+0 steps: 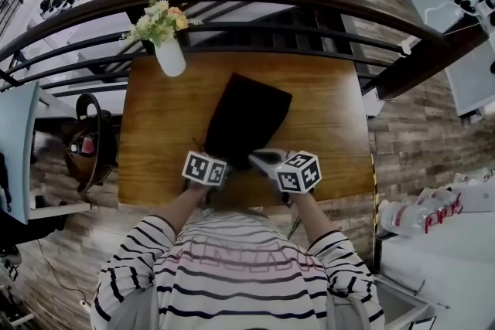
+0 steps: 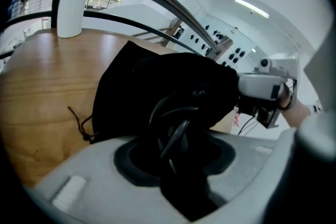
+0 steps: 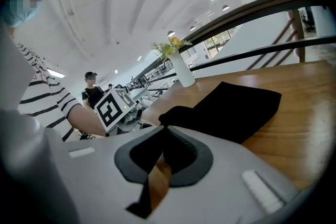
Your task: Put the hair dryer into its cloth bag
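Cloth bag (image 1: 247,116), black and unmarked, lies flat on the wooden surface (image 1: 329,127). Its long axis runs away from the fingers and slants a little to the right, with the gathered mouth at the fingertips and the broad closed end farthest from them. The left gripper (image 2: 176,128) has its fingers part-way spread and clamped on the bunched mouth. Dark glossy loops (image 2: 170,113) that look like cable crowd the gap between them, and the dryer's body is not to be made out. A thin drawstring (image 2: 79,123) trails on the wood just left of those fingers; only the left gripper view shows it. The right gripper (image 3: 164,126) has its fingers pressed together, the tips nipping a raised fold of the bag's rim. Its view alone shows a second person (image 3: 92,93) far behind the left gripper's marker cube (image 3: 111,107). From the head view both grippers sit close together at the bag's near end. A white vase (image 1: 171,56) of flowers stands well beyond the left fingers. The only print is the cubes' square patterns (lettering on the striped shirt (image 1: 240,255) is too faint to read).
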`<control>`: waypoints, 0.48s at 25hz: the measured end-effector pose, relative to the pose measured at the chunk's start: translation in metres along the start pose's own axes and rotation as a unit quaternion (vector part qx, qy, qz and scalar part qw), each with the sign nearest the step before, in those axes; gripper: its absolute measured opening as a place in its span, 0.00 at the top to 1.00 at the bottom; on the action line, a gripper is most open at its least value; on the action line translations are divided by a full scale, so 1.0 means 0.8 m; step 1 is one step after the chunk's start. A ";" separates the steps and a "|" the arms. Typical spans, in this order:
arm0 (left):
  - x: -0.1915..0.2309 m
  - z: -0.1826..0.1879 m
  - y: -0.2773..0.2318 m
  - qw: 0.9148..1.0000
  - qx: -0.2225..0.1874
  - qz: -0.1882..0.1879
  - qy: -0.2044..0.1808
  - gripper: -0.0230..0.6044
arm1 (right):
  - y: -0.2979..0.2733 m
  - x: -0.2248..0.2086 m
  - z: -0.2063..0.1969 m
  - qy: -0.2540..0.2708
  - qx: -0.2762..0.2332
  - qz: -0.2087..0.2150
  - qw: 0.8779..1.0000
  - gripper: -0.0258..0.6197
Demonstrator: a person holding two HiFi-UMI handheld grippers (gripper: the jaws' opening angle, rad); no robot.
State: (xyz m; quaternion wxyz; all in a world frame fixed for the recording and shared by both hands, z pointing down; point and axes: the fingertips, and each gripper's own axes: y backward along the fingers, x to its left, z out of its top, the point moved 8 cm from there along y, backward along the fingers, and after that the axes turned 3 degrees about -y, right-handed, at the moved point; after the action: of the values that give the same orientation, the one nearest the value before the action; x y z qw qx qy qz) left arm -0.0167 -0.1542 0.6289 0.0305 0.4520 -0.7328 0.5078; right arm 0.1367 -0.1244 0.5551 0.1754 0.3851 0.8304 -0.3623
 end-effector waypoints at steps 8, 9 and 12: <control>0.003 0.028 -0.025 1.000 -0.022 0.003 0.013 0.70 | -0.004 0.018 -0.007 0.023 0.001 0.010 1.000 0.94; 0.003 0.032 -0.028 0.999 -0.029 0.002 0.015 0.70 | -0.005 0.020 -0.008 0.024 0.001 0.012 1.000 0.94; 0.005 0.045 -0.036 0.998 -0.056 -0.005 0.028 0.70 | -0.005 0.020 -0.010 0.024 0.001 0.014 1.000 0.94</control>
State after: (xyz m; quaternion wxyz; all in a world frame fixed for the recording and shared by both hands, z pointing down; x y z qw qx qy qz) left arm 0.0156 -0.1868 0.6345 0.0782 0.4389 -0.7568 0.4781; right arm 0.1232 -0.1121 0.5536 0.1600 0.4059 0.8286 -0.3508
